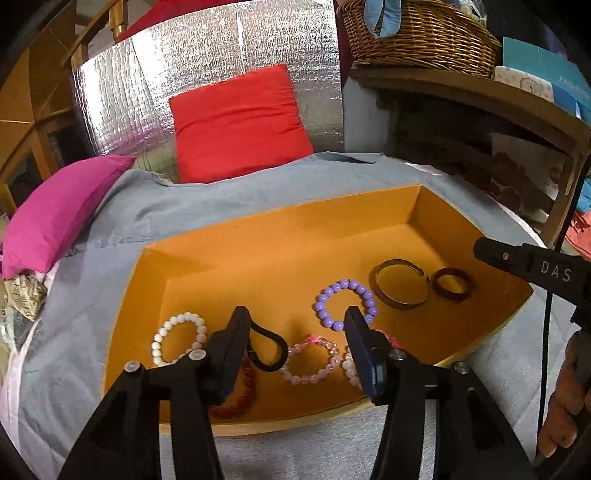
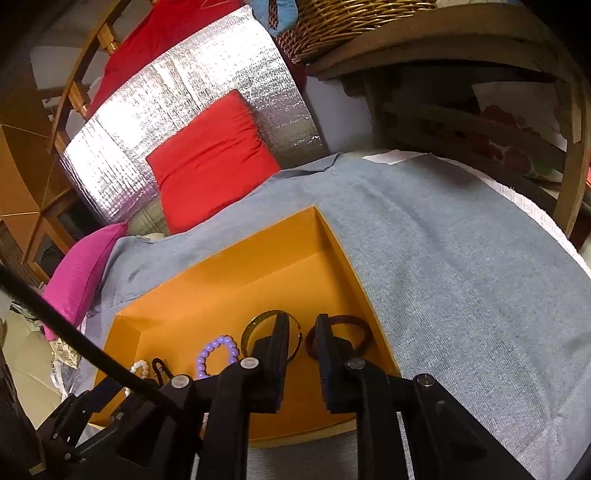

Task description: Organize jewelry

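Observation:
An orange box (image 1: 280, 236) on a grey cloth holds a row of jewelry: a white bead bracelet (image 1: 162, 339), a black loop (image 1: 275, 345), a red bead bracelet (image 1: 245, 391), a pink bead bracelet (image 1: 314, 373), a purple bead bracelet (image 1: 334, 291), a brass bangle (image 1: 384, 295) and a dark brown ring (image 1: 452, 282). My left gripper (image 1: 297, 321) is open and empty above the box's near side. My right gripper (image 2: 303, 326) is open and empty, hovering between the brass bangle (image 2: 255, 325) and the brown ring (image 2: 354, 323) in the box (image 2: 229, 280).
The grey cloth (image 2: 461, 277) lies to the right of the box. A red cushion (image 1: 240, 122) and a silver foil sheet (image 1: 207, 70) stand behind, a magenta pillow (image 1: 51, 210) at the left. A wooden shelf with a wicker basket (image 1: 417, 33) stands at the right.

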Demonstrator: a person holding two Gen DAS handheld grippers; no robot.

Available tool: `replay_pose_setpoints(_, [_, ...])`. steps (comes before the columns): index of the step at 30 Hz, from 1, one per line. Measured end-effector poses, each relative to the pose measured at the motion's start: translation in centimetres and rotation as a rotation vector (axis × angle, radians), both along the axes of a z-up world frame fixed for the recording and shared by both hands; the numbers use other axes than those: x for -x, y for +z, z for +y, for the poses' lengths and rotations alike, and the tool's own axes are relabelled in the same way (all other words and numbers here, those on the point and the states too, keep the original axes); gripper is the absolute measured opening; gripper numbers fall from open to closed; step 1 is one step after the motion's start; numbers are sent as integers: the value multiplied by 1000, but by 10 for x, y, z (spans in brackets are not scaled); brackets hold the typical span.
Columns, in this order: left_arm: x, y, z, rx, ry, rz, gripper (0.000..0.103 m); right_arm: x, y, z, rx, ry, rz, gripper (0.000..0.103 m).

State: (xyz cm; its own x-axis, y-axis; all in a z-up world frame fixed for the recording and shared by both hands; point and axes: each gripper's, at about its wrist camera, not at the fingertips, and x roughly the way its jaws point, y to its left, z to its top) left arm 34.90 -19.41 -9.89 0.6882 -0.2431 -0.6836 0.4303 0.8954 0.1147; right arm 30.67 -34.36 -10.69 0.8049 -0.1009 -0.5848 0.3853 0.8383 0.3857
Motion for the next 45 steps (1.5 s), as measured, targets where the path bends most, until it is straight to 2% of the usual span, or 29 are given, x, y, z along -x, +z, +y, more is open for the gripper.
replay_pose_setpoints(3, [4, 5, 3, -9, 11, -12, 58, 1, 2, 2, -3, 7, -4, 16])
replay_pose_setpoints(6, [9, 9, 8, -33, 40, -26, 70, 1, 5, 4, -6, 19, 2, 18])
replay_pose_setpoints(9, [15, 14, 19, -41, 68, -33, 71, 2, 10, 8, 3, 30, 9, 33])
replay_pose_setpoints(11, [18, 17, 27, -46, 90, -28, 71, 4, 15, 12, 15, 38, 10, 53])
replay_pose_setpoints(12, [21, 19, 32, -47, 101, -28, 71, 6, 17, 14, 21, 42, 8, 56])
replay_pose_setpoints(17, [29, 32, 54, -40, 156, -35, 72, 16, 30, 30, 88, 85, 11, 57])
replay_pose_setpoints(18, [32, 35, 58, -33, 162, -41, 73, 16, 31, 33, 99, 92, 14, 58])
replay_pose_setpoints(19, [34, 39, 63, -27, 168, -49, 80, 18, 33, 37, 111, 101, 17, 58])
replay_pose_setpoints(21, [39, 44, 71, -17, 184, -67, 84, 22, 34, 45, 124, 117, 23, 59])
replay_pose_setpoints(30, [55, 58, 103, 10, 208, -82, 84, 48, 37, 81, 194, 190, 35, 60])
replay_pose_setpoints(36, [62, 61, 118, 15, 224, -82, 84, 61, 46, 100, 256, 200, 120, 62])
replay_pose_setpoints(45, [61, 59, 123, 9, 244, -57, 84, 64, 54, 119, 285, 223, 122, 63])
